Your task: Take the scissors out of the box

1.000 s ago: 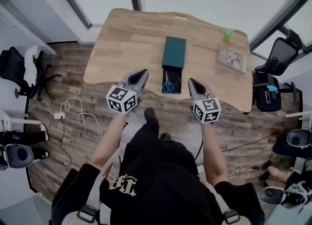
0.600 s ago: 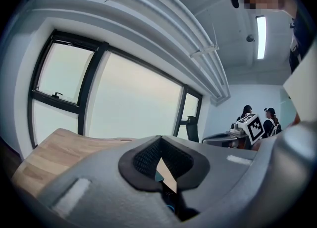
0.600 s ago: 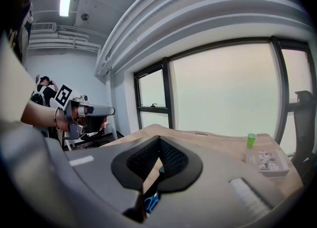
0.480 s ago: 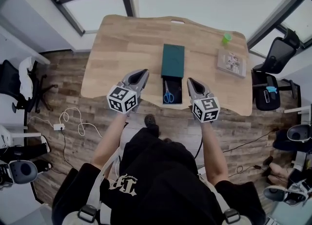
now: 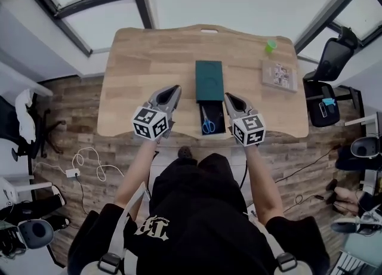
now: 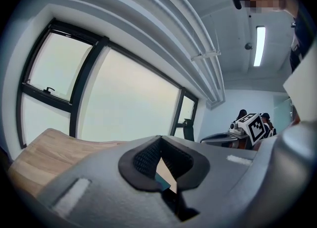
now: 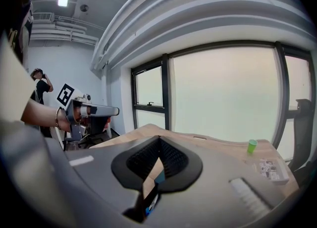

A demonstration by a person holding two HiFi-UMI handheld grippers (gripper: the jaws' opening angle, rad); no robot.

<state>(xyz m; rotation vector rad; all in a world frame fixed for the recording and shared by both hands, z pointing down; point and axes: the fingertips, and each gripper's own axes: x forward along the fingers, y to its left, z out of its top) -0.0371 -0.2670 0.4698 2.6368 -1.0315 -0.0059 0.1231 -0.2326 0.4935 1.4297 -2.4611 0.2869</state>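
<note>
Blue-handled scissors (image 5: pixel 207 123) lie in an open black box (image 5: pixel 220 119) at the wooden table's (image 5: pixel 149 65) front edge. Its dark green lid (image 5: pixel 209 80) lies just behind it. My left gripper (image 5: pixel 172 92) hovers left of the box with its jaws shut and nothing in them. On the box's right side, my right gripper (image 5: pixel 229 98) is also shut and empty. In the left gripper view the pads (image 6: pixel 148 155) meet at the tip. The right gripper view shows the same closed pads (image 7: pixel 171 158). Both gripper views look level across the table, and the scissors stay hidden there.
A green cup (image 5: pixel 271 46) and a flat clear case (image 5: pixel 279 74) sit at the table's far right. Office chairs (image 5: pixel 327 59) stand right of the table. A cable and power strip (image 5: pixel 77 169) lie on the floor at left. Windows line the far wall.
Both grippers have moved forward to the table's front edge and now flank the box. The jaws stayed shut throughout.
</note>
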